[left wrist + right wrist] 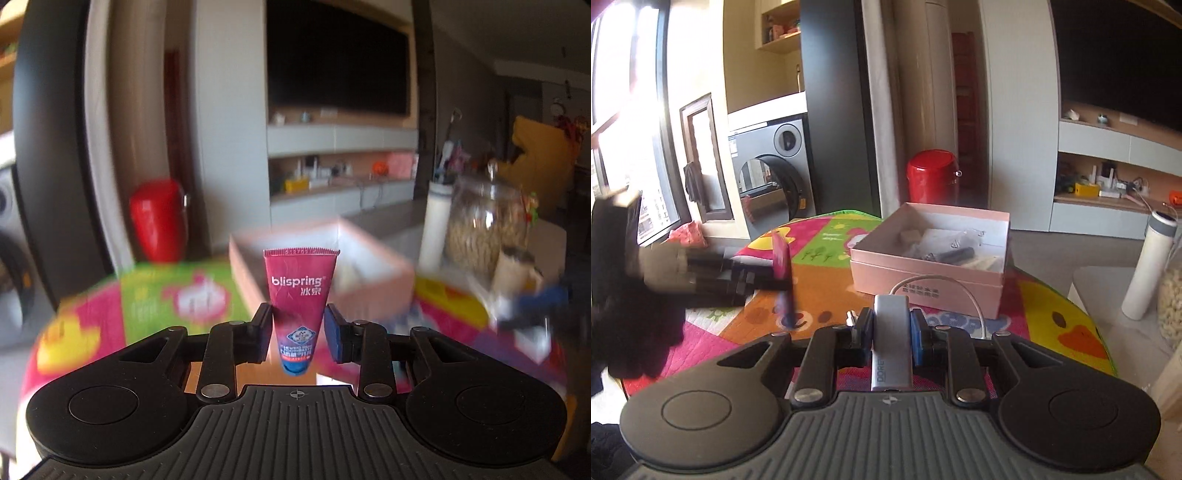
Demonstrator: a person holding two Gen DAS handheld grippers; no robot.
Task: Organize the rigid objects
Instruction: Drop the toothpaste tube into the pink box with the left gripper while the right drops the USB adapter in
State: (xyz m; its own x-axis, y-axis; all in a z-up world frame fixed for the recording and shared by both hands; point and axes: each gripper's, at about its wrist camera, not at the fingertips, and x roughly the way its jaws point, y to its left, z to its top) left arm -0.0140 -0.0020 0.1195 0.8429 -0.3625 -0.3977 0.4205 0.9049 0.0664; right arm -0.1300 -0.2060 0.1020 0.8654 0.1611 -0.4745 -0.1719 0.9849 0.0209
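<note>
My left gripper point(298, 325) is shut on a small pink "blispring" toothpaste tube point(300, 291), held upright with its blue cap down, in front of the open pink box point(373, 291). In the right wrist view the left gripper point(783, 275) shows blurred at the left, above the colourful mat point(820, 291), with the tube point(783, 258) in it. My right gripper point(891, 328) is shut on a silver USB hub point(891, 332) with a white cable point(971, 295). The pink box point(923, 277) lies just beyond it and holds several small items.
A red bin point(932, 177) stands behind the mat. A white bottle point(1148, 266) and a glass jar point(484, 221) stand on a grey table point(1108, 314) at the right. A washing machine point(775, 173) is at the back left.
</note>
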